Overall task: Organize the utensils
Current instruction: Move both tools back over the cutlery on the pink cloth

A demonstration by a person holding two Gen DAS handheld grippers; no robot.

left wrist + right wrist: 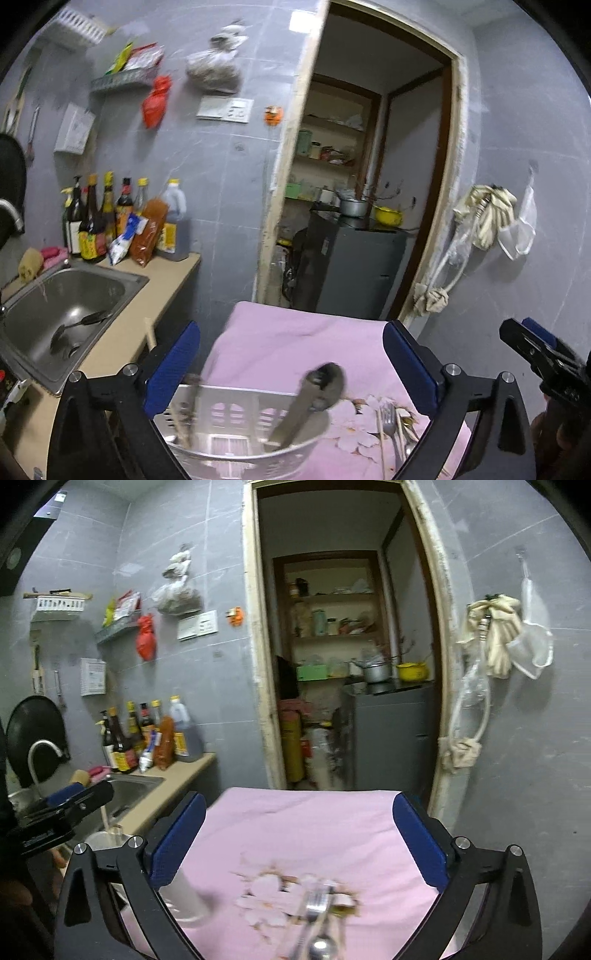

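Right tool (295,853), fingers spread and holding nothing, hovered just above the loose fork (317,904), handle running toward the camera, while the spread left tool (291,365) hung over the white basket (236,424).

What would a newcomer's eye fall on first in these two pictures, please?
Probably the pink cloth over the table, with a white basket at its near edge holding a large ladle. Next, the loose fork and chopsticks beside the basket, and the bottles behind the sink.
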